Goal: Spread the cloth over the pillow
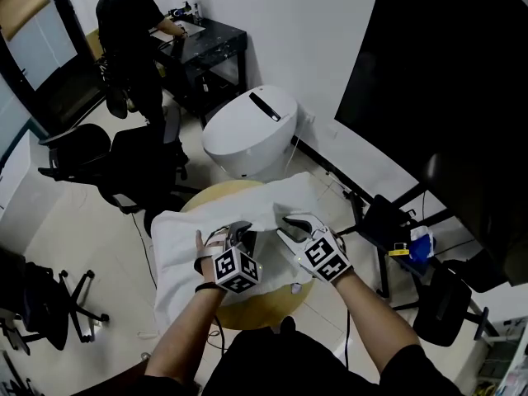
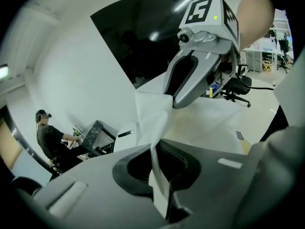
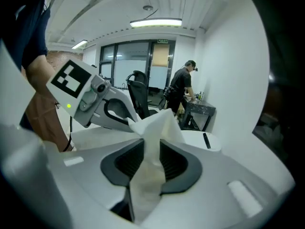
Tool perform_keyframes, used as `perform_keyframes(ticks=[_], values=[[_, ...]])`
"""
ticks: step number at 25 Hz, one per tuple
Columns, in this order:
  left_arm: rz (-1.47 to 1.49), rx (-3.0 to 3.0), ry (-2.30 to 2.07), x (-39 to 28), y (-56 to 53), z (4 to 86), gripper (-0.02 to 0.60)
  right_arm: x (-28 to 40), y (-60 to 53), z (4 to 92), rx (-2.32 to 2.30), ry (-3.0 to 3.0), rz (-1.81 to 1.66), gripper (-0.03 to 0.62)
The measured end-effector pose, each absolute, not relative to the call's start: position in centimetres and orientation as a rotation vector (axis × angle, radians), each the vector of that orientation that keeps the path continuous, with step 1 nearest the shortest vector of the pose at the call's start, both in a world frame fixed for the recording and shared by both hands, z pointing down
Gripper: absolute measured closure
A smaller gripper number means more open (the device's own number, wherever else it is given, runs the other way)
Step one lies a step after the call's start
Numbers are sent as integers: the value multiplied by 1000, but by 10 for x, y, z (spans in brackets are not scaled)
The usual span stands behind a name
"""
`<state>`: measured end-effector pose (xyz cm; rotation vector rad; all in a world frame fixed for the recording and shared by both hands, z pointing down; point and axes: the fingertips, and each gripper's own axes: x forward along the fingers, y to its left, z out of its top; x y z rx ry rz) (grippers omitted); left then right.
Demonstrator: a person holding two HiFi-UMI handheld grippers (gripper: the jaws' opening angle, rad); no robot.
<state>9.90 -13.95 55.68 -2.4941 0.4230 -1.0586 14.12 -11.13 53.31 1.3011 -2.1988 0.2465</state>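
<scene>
A white cloth (image 1: 186, 246) lies rumpled over a round wooden table (image 1: 252, 312); whatever is beneath it, pillow included, cannot be told apart from the cloth. Both grippers meet at a raised fold in the middle. My left gripper (image 1: 243, 231) is shut on a thin strip of the cloth (image 2: 159, 175), which runs up from its jaws. My right gripper (image 1: 289, 219) is shut on a bunched fold of the same cloth (image 3: 147, 175). In the left gripper view the right gripper (image 2: 190, 75) hangs just ahead. The right gripper view shows the left gripper (image 3: 95, 104) close by at the fold's far side.
A white toilet (image 1: 250, 130) stands beyond the table. A person (image 1: 132, 31) works at a black desk (image 1: 206, 44) at the back. Black office chairs (image 1: 124, 163) stand on the left, a black stand (image 1: 388, 221) on the right, below a large dark panel (image 1: 445, 81).
</scene>
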Motion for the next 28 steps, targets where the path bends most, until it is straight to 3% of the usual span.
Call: perform_keyframes(ticks=[11, 19, 28], values=[[-1081, -2589, 354, 88, -160, 567, 577, 206, -38, 583, 1468, -2077, 525, 431], [-856, -2561, 421, 51, -133, 493, 581, 262, -32, 588, 1512, -2085, 563, 424], [-747, -2597, 972, -50, -157, 429, 581, 227, -48, 578, 1185, -2290, 447, 419]])
